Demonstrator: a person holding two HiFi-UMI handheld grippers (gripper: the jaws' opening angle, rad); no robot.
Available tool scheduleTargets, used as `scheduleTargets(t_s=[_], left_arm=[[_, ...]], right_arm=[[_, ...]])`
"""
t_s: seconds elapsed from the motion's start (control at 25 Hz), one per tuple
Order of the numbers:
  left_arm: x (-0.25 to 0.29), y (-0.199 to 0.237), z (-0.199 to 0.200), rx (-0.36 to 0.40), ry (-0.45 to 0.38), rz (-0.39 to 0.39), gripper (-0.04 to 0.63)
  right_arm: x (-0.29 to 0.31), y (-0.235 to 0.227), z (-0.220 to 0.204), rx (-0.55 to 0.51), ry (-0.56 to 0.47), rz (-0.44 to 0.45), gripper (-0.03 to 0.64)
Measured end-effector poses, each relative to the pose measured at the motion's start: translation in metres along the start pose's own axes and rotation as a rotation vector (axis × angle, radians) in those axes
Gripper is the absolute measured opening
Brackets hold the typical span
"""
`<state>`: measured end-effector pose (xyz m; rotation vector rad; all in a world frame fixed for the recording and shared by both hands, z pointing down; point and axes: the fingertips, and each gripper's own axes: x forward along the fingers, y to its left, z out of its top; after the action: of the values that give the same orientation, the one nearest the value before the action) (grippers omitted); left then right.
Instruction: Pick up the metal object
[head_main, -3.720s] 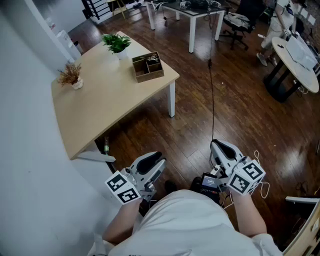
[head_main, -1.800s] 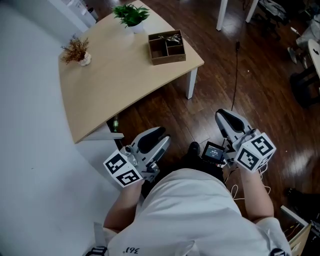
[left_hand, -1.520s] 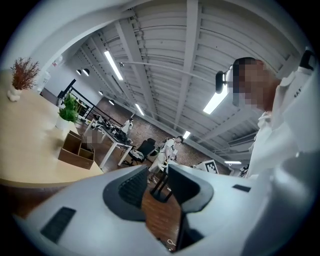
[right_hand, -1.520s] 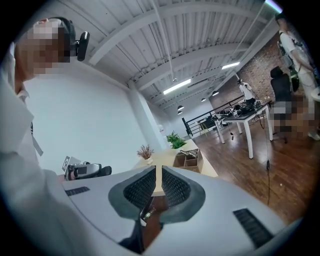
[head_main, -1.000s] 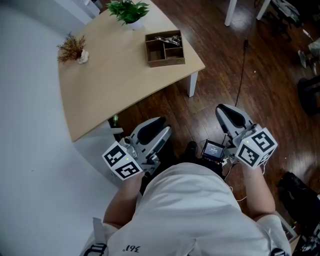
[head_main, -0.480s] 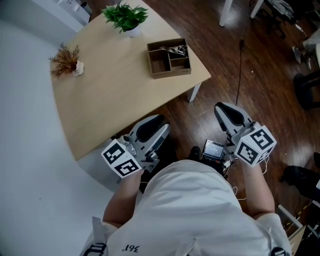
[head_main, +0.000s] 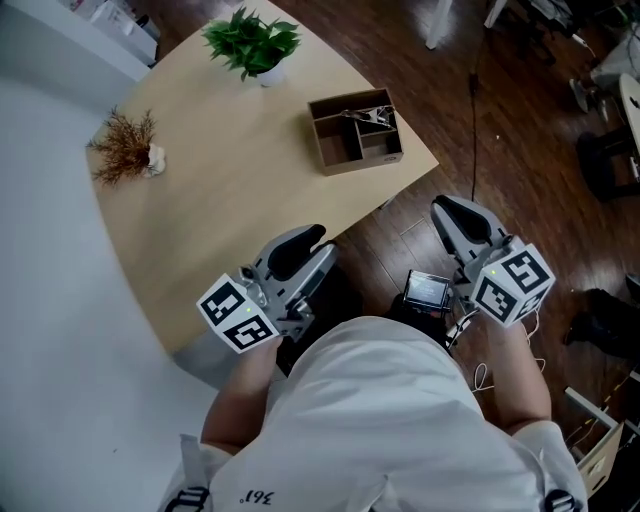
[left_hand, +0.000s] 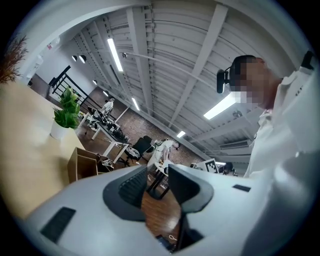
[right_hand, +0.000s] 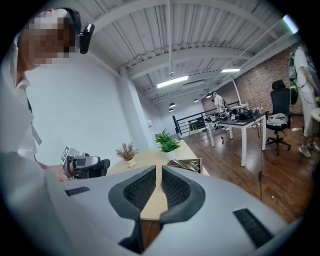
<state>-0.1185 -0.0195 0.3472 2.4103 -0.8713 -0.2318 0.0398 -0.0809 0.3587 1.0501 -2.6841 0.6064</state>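
The metal object (head_main: 375, 117) is a shiny clip-like piece lying in the right compartment of a brown divided box (head_main: 337, 143) near the table's right edge. It also shows as a glint in that box in the right gripper view (right_hand: 190, 165). My left gripper (head_main: 313, 237) hangs over the table's near edge, well short of the box, jaws slightly open with nothing between them (left_hand: 157, 170). My right gripper (head_main: 447, 208) is over the floor, right of the table, jaws shut to a thin slit and empty (right_hand: 156, 170).
The light wooden table (head_main: 230, 190) carries a green potted plant (head_main: 252, 45) at the back and a dried sprig in a small pot (head_main: 127, 150) at the left. A white wall runs along the left. Dark wood floor, a cable (head_main: 472, 120) and office furniture lie to the right.
The table and box have drawn nearer and shifted right in the head view. My left gripper now reaches over the table edge. Both grippers keep their pose by the body.
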Motion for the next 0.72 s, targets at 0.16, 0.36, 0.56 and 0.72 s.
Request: scheduleTargets(t_s=[0.16,0.36,0.56,0.72], left_arm=[[-0.013,0.02,0.011,0.006,0.016,-0.03,0.112],[-0.02,0.033,0.019,0.007,0.03,-0.045,0.112],[-0.017,0.041,0.025,0.009,0.029,-0.054,0.112],[-0.01,0.043,0.028,0.018,0.021,-0.039,0.112]], right_arm=[[0.02,0.008,0.0,0.0,-0.002,-0.034,0.017],[0.032,0.017,0.003,-0.021,0.0,-0.058,0.017],[0.038,0.016,0.01,-0.066,0.001,-0.067,0.017],[0.04,0.008,0.015,-0.092,-0.002,-0.061,0.017]])
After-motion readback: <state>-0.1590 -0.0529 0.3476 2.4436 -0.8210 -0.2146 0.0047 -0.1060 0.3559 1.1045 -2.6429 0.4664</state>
